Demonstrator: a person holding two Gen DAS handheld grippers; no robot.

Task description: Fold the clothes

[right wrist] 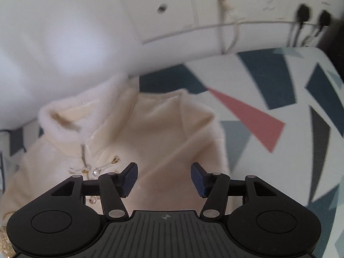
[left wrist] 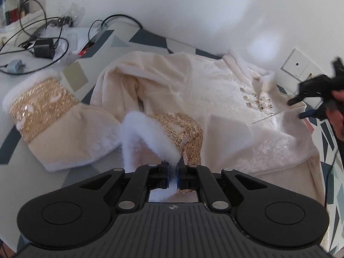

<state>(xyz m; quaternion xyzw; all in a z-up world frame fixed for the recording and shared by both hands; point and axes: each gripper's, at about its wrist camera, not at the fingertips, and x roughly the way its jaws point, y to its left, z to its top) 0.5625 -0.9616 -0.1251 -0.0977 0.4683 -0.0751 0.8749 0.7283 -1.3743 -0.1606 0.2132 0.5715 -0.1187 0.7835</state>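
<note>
One cream garment (left wrist: 193, 90), cuff (left wrist: 148, 133) pinched.

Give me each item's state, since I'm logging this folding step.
Left claw: shut on the fur-trimmed sleeve cuff.
Right claw: open, nothing between its pads, above the garment.
Cream jacket: spread on the patterned table, partly folded.
Other sleeve: lying out flat to the side.
</note>
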